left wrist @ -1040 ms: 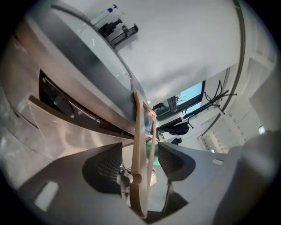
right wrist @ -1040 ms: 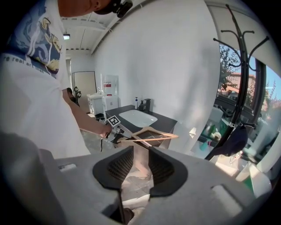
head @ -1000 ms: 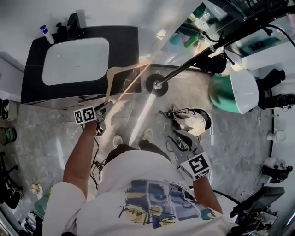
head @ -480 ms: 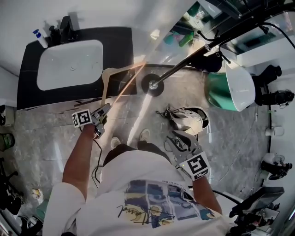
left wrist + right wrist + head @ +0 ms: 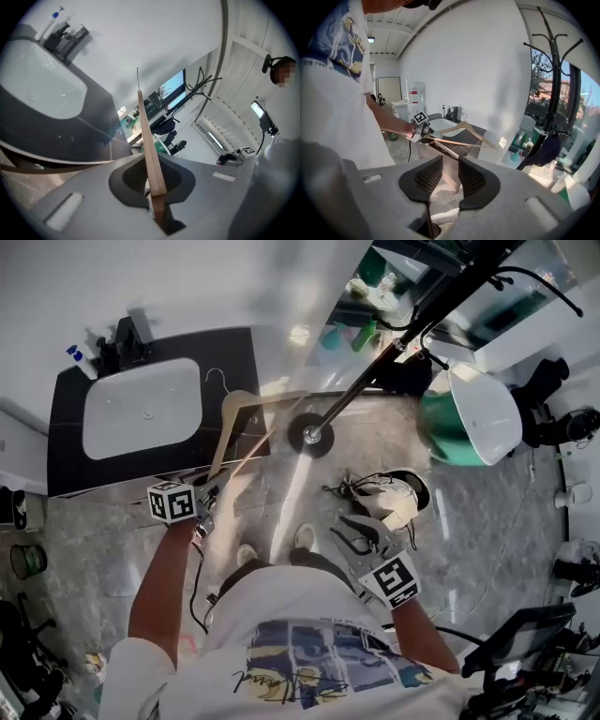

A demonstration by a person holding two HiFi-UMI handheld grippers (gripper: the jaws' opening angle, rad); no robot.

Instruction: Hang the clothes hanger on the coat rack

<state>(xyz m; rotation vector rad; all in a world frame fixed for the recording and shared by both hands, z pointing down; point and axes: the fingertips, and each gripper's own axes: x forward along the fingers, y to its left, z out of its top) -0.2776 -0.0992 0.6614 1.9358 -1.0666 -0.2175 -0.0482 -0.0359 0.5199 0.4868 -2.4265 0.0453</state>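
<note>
**Clothes hanger** (image 5: 225,427): wood, with a wire hook.
- Place: in the air over the right end of the dark table (image 5: 239,357), just right of its basin (image 5: 141,409).
- Grip: held at one lower corner by the left gripper (image 5: 214,488), whose fingers are closed tight on the wood. In that gripper's own view the hanger (image 5: 149,145) rises edge-on out of the grip.

**Coat rack** (image 5: 361,385): black pole on a round base, on the floor to the right of the table.
- The right gripper view shows curved hooks at its top (image 5: 555,93).
- The hanger (image 5: 464,131) is left of it and well apart, with no contact.

**Right gripper** (image 5: 361,538): low at the near right, fingers apart with nothing between them.

**Progress:** the pick-up looks done. The carry across to the rack and setting the wire hook over one of its arms are left, so this is an early stage.

**Change from a second earlier:**
- The hanger was lower then, by the table's right edge, with the left fingers spread wide around it.
- Those fingers have since shut, the hanger has come up, and its hook now shows over the table top.
- The right gripper is unchanged.
</note>
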